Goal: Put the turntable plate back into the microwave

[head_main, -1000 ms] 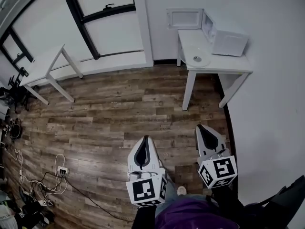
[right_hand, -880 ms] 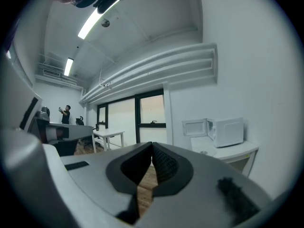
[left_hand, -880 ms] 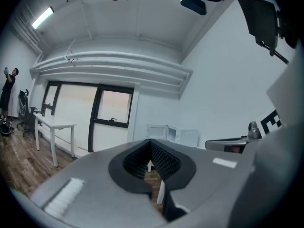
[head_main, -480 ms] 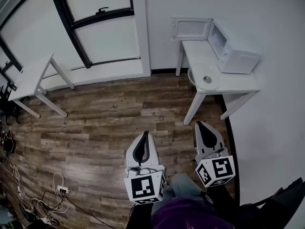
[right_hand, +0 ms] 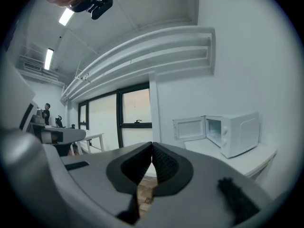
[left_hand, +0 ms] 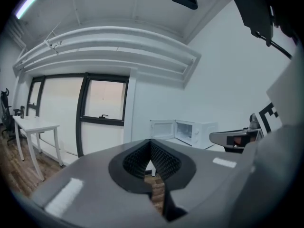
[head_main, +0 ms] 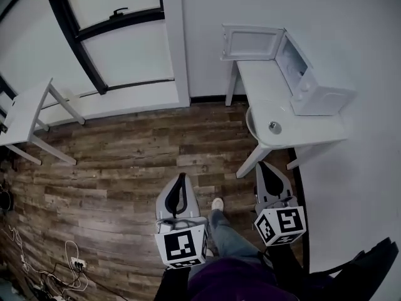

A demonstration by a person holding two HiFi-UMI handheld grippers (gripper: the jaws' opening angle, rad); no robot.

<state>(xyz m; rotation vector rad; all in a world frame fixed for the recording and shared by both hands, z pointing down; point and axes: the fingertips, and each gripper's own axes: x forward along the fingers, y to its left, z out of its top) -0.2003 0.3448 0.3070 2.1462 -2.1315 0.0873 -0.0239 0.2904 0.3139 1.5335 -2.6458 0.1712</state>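
Observation:
A clear glass turntable plate [head_main: 269, 127] lies at the near end of a white table [head_main: 316, 130], partly over its edge. Behind it a white microwave [head_main: 307, 80] [right_hand: 235, 132] [left_hand: 194, 132] stands with its door [head_main: 250, 42] swung open to the left. My left gripper [head_main: 182, 185] [left_hand: 150, 142] is shut and empty, held over the wooden floor. My right gripper [head_main: 266, 169] [right_hand: 152, 146] is also shut and empty, just short of the table's near corner. Both point toward the microwave.
A second white table [head_main: 25, 115] [left_hand: 35, 125] stands at the left by a dark-framed window [head_main: 106, 27]. Cables and a power strip [head_main: 75, 263] lie on the floor at lower left. A white wall runs along the right. My legs and a shoe [head_main: 217, 204] show below.
The whole view has shifted toward the microwave table. The table and plate now sit much closer to both grippers. Both grippers have stayed shut.

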